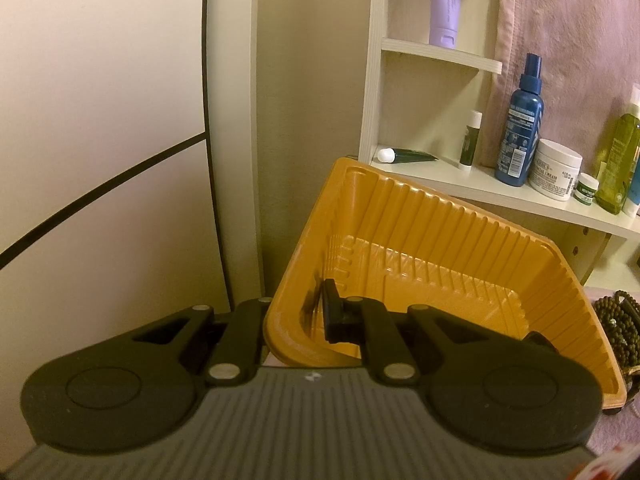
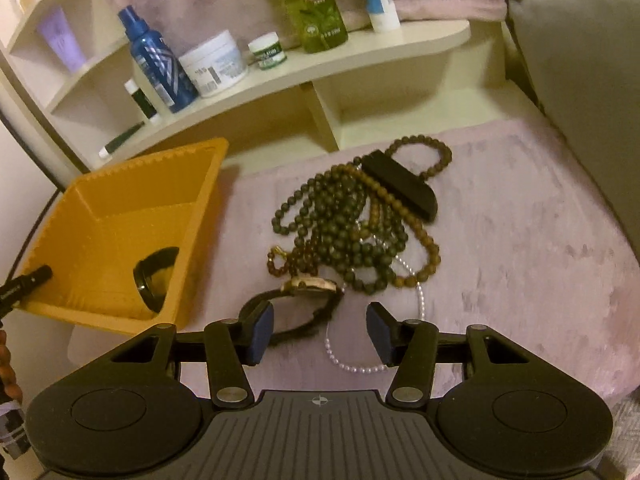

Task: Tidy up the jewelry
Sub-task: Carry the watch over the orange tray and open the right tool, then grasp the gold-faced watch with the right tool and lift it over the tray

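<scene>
On the pink cloth [image 2: 500, 240], your right gripper [image 2: 320, 330] hangs with jaws apart, gripping nothing; the watch [image 2: 304, 300] sits just ahead of its left pad and the pearl strand [image 2: 360, 368] runs between the fingers. The bead pile [image 2: 352, 232] is beyond, near the shelf [image 2: 360, 56]. Your left gripper [image 1: 294, 316] is clamped on the orange tray's [image 1: 420, 240] near wall, tilting it. Inside the tray lies a dark band [image 2: 154, 276], possibly a bangle.
</scene>
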`<state>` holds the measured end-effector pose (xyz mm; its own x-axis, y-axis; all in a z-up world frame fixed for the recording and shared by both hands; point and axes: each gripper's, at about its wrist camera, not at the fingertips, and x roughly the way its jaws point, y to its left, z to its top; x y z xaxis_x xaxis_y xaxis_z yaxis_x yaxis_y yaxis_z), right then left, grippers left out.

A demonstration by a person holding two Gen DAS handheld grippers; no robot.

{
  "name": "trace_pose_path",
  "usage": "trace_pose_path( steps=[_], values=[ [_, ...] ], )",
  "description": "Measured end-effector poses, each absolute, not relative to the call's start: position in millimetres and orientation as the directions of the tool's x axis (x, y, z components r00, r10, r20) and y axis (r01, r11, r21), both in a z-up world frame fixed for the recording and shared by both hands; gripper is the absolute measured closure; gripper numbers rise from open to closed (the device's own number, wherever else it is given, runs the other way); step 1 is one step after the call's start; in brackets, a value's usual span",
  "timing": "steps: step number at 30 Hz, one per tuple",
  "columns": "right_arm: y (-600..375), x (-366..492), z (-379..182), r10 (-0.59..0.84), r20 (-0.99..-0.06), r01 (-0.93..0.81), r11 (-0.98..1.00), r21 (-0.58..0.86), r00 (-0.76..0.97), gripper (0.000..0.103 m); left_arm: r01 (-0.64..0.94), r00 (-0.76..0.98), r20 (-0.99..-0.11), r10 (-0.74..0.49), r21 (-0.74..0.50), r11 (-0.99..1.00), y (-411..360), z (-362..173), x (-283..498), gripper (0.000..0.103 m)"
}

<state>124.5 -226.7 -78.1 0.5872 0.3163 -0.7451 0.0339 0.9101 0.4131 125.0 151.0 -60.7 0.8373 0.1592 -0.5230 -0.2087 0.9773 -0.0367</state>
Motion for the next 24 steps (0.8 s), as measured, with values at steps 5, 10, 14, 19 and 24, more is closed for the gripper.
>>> trace_pose_path(
  steps=[5, 10, 14, 19, 24],
  values=[
    [-225.8, 128.6, -83.3, 0.298, -0.761, 0.067, 0.911, 0.407, 0.577, 0.066, -0.207, 0.838, -0.522, 0.159, -0.035, 0.978, 151.1, -60.7, 125.1, 0.093],
    [-225.9, 135.2, -88.8, 0.294, -0.764, 0.094, 0.904, 0.418, 0.574, 0.078, -0.208, 0.837, -0.524, 0.158, -0.037, 0.978, 152.1, -60.8, 125.9, 0.093],
    [-223.5, 143.2, -91.7, 0.292, -0.771, 0.113, 0.899, 0.423, 0.566, 0.081, -0.208, 0.837, -0.524, 0.159, -0.037, 0.977, 151.8, -61.0, 125.9, 0.093],
    [-222.1, 143.6, -91.5, 0.284, -0.761, 0.115, 0.899, 0.424, 0.583, 0.090, -0.207, 0.837, -0.524, 0.158, -0.036, 0.978, 151.7, -61.1, 126.0, 0.093],
    [-226.1, 140.2, -82.3, 0.278, -0.727, 0.109, 0.893, 0.436, 0.628, 0.094, -0.209, 0.836, -0.525, 0.158, -0.038, 0.977, 151.4, -61.6, 125.8, 0.093]
  ],
)
